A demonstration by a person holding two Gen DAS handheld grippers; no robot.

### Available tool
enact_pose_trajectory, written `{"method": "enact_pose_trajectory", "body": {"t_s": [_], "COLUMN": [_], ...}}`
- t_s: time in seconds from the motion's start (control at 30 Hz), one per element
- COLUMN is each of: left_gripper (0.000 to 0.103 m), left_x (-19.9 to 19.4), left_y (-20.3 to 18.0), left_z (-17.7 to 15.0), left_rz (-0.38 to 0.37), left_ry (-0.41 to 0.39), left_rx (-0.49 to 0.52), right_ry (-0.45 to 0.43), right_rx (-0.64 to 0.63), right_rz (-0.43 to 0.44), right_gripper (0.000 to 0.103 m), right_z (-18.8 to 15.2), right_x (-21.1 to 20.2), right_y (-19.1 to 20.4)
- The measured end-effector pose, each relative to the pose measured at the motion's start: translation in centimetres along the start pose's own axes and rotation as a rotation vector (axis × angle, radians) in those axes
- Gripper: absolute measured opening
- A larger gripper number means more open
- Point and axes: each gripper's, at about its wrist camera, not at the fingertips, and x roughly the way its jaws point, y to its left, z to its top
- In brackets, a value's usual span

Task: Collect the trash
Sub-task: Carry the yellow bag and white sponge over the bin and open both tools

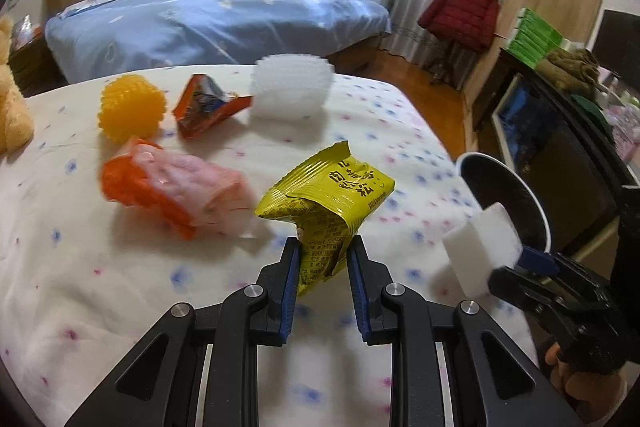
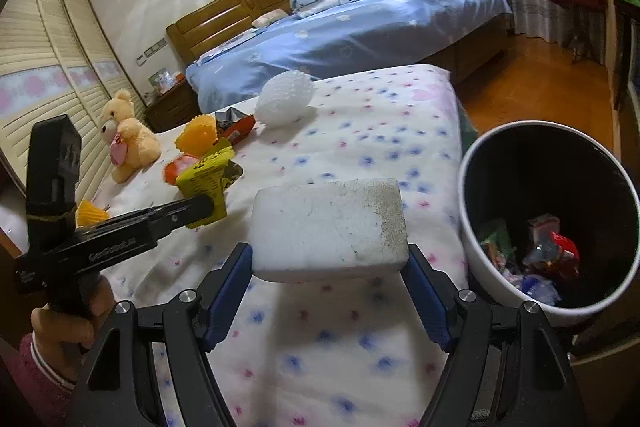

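Trash lies scattered over a bed (image 1: 360, 115) spread with a flower-dotted sheet. The left claw (image 1: 323, 247) is clamped narrowly on the lower end of a crumpled yellow wrapper (image 1: 320, 203), which stands up from between its blue pads (image 1: 291, 291). Ahead of that claw and to its left lies an orange and pink bag (image 1: 172, 187); farther ahead sit a yellow spiky ball (image 1: 132, 109), an orange snack packet (image 1: 208, 107) and a white spiky ball (image 1: 290, 87). The right claw (image 2: 330, 259) stands wide, gripping a white sponge block (image 2: 328, 227) by its two ends, the block lifted above the sheet. Just to the right of this claw, beside the edge of the bed, stands a white bin (image 2: 480, 267) with a dark inside and wrappers already in its bottom. Far to the left of the right claw, a teddy bear (image 2: 126, 139) sits on the bed.
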Motion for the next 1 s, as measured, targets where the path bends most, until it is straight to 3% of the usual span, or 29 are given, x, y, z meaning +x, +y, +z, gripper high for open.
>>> {"method": "enact_pose_trajectory", "body": {"t_s": [0.6,1.0], "left_gripper": [0.023,0.023], "left_x": [0.7,2.6], "left_y": [-5.9,-9.0], "left_z": [-0.5,0.6], "left_rz": [-0.107,-0.131], "left_ry": [0.042,0.055], "left_rx": [0.110,0.160], "right_ry": [-0.059,-0.071], "right_rx": [0.108,0.162], "right_rz": [-0.121,-0.173], "right_gripper": [0.076,0.077], "right_z": [-1.3,-1.0], "right_x": [-5.0,-6.2], "right_y": [-5.8,-8.9]}}
